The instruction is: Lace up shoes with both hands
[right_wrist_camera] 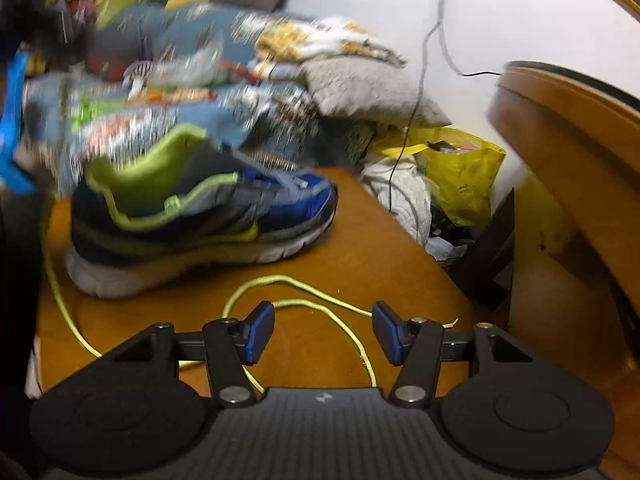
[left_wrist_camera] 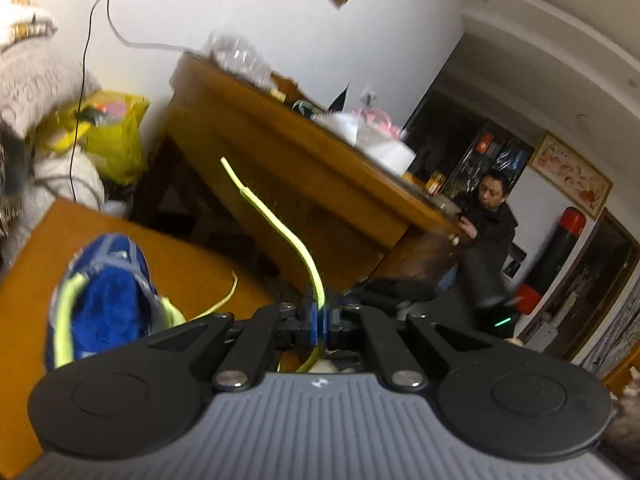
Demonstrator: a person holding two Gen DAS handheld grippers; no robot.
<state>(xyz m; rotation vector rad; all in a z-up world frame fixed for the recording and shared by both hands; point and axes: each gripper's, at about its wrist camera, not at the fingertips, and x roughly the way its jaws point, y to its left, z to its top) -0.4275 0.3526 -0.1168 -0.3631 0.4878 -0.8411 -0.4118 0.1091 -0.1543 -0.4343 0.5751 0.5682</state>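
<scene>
Closest to my right camera, the right gripper [right_wrist_camera: 323, 332] has its blue pads wide apart and it holds nothing. It hangs low over the orange table [right_wrist_camera: 360, 248], and a loop of the yellow-green lace [right_wrist_camera: 296, 280] lies on the table just under and between the open pads, not touching them as far as I can see.

My left gripper [left_wrist_camera: 320, 312] is pressed together on the same lace, near one end of it. From the closed pads a short free piece with the stiff tip [left_wrist_camera: 228, 166] stands up and curves away, and the other part goes down behind the gripper body.

On the table stands the blue shoe [right_wrist_camera: 208, 216] with its white sole down. In the right view it is beyond the lace loop, toe to the right. In the left view it is to the left of the gripper, and a lace piece comes out beside it.

About progress, I judge that much is left: a long part of the lace lies loose on the table, in loops beside the shoe. The eyelet area is blurred, so I cannot tell how many holes already carry the lace; maybe a few near the toe. No bow or knot shows in either view.
</scene>
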